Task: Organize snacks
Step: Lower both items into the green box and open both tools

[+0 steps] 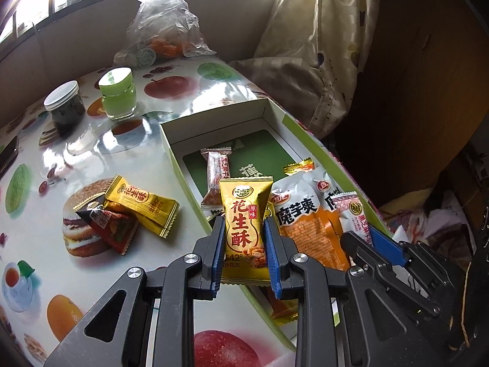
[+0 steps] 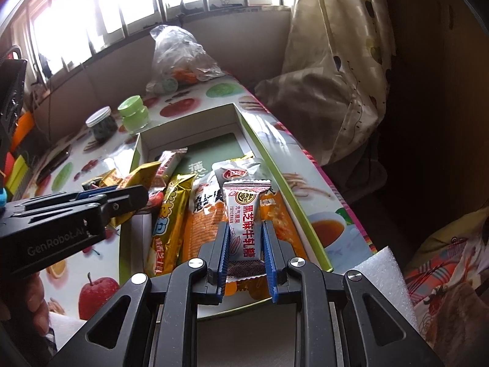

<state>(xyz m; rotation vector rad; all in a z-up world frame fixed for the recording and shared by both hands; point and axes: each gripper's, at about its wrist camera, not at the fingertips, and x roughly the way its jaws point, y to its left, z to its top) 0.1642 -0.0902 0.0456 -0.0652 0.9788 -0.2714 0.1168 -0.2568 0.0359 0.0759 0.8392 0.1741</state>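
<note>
Step in hand: loading snacks into the box (image 1: 171, 140); both claws carry a packet above its near end, so this looks like the moment just before release.
Left claw (image 1: 244, 238): closed on a yellow peanut candy packet (image 1: 246, 214), held upright at the lower middle of the left view, over the box's near left wall.
Right claw (image 2: 246, 244): closed on a white sesame nougat packet (image 2: 247, 211), upright at the lower middle of the right view, above the orange snack bags (image 2: 201, 214) that lie in the box.
Box: open, white-walled with a green floor, at the centre of both views on the fruit-print bench (image 1: 128, 159); its far end is bare, its near end holds several packets.
Left on the bench: a gold packet (image 1: 143, 206) and a dark red packet (image 1: 107, 223) overlapping each other, left of the box in the left view.
Not part of the job, as I judge: a dark jar (image 1: 64, 107), a green jar (image 1: 117, 94) and a plastic bag (image 1: 165, 27) in the upper left.
Next move calls for: lowering each packet inside the walls and opening the jaws; the left packet seems to need a small shift right to clear the wall. Then the two loose packets want fetching.
</note>
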